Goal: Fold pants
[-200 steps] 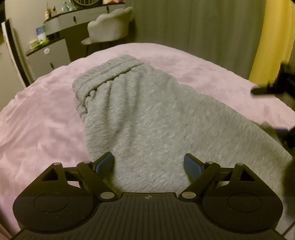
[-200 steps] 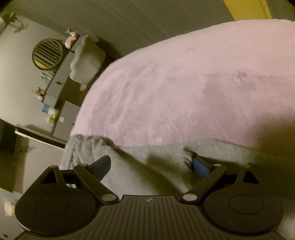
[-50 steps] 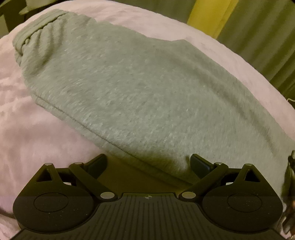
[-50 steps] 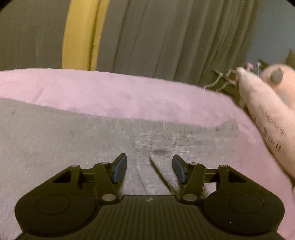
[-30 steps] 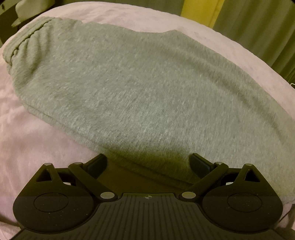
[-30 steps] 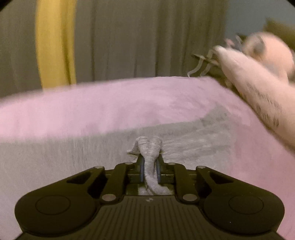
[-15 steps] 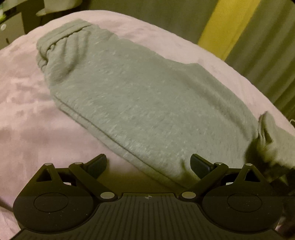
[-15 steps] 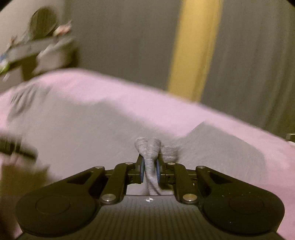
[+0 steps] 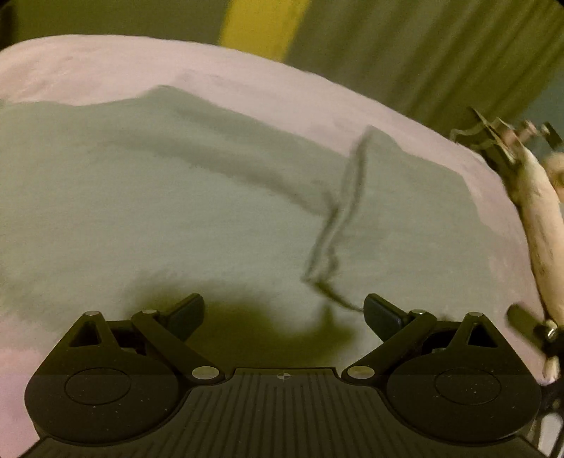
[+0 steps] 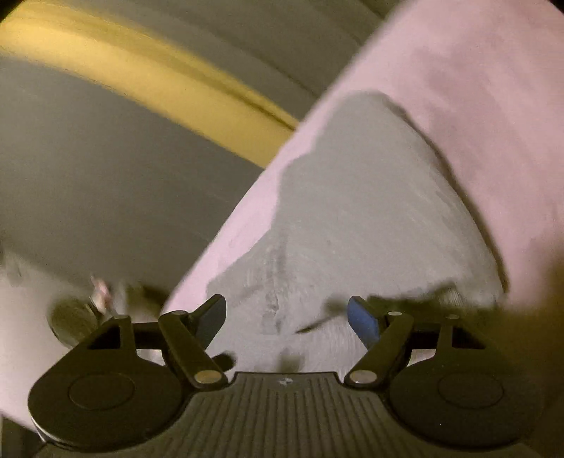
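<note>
Grey sweatpants [image 9: 176,197] lie flat on the pink bedspread [image 9: 246,81]. A folded-over leg end [image 9: 405,211] lies across them at the right, its edge a dark crease. My left gripper [image 9: 283,313] is open and empty, low over the fabric. In the right wrist view the pants [image 10: 352,218] lie on the bedspread [image 10: 476,88], and the view is tilted and blurred. My right gripper [image 10: 287,317] is open and empty just above the cloth.
A pink plush toy [image 9: 543,225] lies at the right edge of the bed. Grey curtains with a yellow strip [image 9: 261,24] hang behind the bed, and they also show in the right wrist view [image 10: 141,81]. The bed edge runs diagonally in that view.
My right gripper has opened and let go of the pant leg cuff it was holding. The leg end now lies folded over the pants. Both views have swung sharply.
</note>
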Available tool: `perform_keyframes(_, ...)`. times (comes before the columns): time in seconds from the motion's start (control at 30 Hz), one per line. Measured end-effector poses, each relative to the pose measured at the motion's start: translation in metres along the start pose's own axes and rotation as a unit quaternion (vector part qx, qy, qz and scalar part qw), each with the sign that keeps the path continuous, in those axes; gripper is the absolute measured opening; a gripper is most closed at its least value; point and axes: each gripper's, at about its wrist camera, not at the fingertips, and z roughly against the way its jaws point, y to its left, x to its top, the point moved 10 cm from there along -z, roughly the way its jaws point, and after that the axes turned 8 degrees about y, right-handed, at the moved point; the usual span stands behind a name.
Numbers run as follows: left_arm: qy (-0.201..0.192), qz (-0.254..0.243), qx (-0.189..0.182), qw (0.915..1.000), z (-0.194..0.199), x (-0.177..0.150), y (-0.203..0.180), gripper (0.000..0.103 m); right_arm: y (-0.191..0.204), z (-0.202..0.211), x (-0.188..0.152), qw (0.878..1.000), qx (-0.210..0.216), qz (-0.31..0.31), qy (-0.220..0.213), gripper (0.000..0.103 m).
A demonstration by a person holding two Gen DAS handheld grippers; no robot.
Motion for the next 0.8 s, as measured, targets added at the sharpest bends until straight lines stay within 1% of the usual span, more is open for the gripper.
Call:
perform_keyframes(0.1, 0.012, -0.024, 0.028, 0.9993, -0.023, 0.013, -0.006, 0.1, -0.021, -0.005, -0.004, 0.999, 0.004, -0.053, 0.005, 0.076)
perform_keyframes(0.17, 0.011, -0.032, 0.034, 0.9989, -0.034, 0.021, -0.008, 0.1, -0.035, -0.011, -0.006, 0.996, 0.011, -0.092, 0.004, 0.076)
perform_keyframes(0.23, 0.007, -0.042, 0.026, 0.9988, -0.043, 0.027, -0.014, 0.1, -0.053, -0.012, -0.003, 0.991, 0.02, -0.129, 0.0, 0.076)
perform_keyframes(0.3, -0.001, -0.058, 0.018, 0.9982, -0.049, 0.035, -0.021, 0.1, -0.061, -0.01, 0.001, 0.988, 0.04, -0.151, -0.011, 0.077)
perform_keyframes(0.37, -0.005, -0.079, -0.004, 0.9969, -0.054, 0.035, -0.033, 0.1, -0.071, -0.01, 0.004, 0.985, 0.033, -0.17, -0.025, 0.077)
perform_keyframes(0.43, 0.001, -0.095, -0.032, 0.995, -0.063, 0.034, -0.045, 0.099, -0.082, -0.003, 0.009, 0.982, 0.023, -0.18, -0.044, 0.077)
perform_keyframes(0.47, 0.003, -0.099, -0.034, 0.9945, -0.067, 0.034, -0.049, 0.095, -0.087, -0.001, 0.012, 0.981, 0.018, -0.185, -0.055, 0.077)
perform_keyframes(0.5, 0.001, -0.108, -0.032, 0.9937, -0.07, 0.033, -0.053, 0.087, -0.091, 0.002, 0.015, 0.979, 0.018, -0.191, -0.065, 0.077)
perform_keyframes(0.53, -0.002, -0.118, -0.026, 0.9926, -0.072, 0.033, -0.056, 0.081, -0.095, 0.004, 0.017, 0.977, 0.018, -0.2, -0.074, 0.076)
perform_keyframes(0.57, -0.003, -0.132, -0.025, 0.9909, -0.073, 0.032, -0.061, 0.071, -0.098, 0.006, 0.019, 0.974, 0.018, -0.209, -0.082, 0.076)
perform_keyframes(0.6, -0.004, -0.141, -0.026, 0.9897, -0.075, 0.031, -0.065, 0.065, -0.1, 0.007, 0.02, 0.973, 0.02, -0.213, -0.091, 0.076)
perform_keyframes(0.63, -0.008, -0.145, -0.02, 0.9892, -0.073, 0.03, -0.066, 0.063, -0.103, 0.01, 0.022, 0.972, 0.017, -0.213, -0.099, 0.075)
perform_keyframes(0.67, -0.013, -0.148, -0.015, 0.9887, -0.073, 0.029, -0.066, 0.053, -0.104, 0.011, 0.022, 0.971, 0.012, -0.215, -0.108, 0.074)
perform_keyframes(0.7, -0.015, -0.148, -0.016, 0.9888, -0.071, 0.028, -0.066, 0.043, -0.104, 0.012, 0.021, 0.97, 0.007, -0.214, -0.113, 0.063)
perform_keyframes(0.73, -0.016, -0.143, -0.019, 0.9894, -0.07, 0.031, -0.063, 0.037, -0.107, 0.015, 0.021, 0.971, -0.01, -0.211, -0.114, 0.053)
perform_keyframes(0.77, -0.017, -0.137, -0.028, 0.99, -0.067, 0.031, -0.062, 0.027, -0.108, 0.016, 0.021, 0.971, -0.031, -0.203, -0.118, 0.031)
perform_keyframes(0.8, -0.016, -0.129, -0.041, 0.9906, -0.065, 0.031, -0.061, 0.023, -0.115, 0.018, 0.026, 0.971, -0.043, -0.202, -0.123, 0.027)
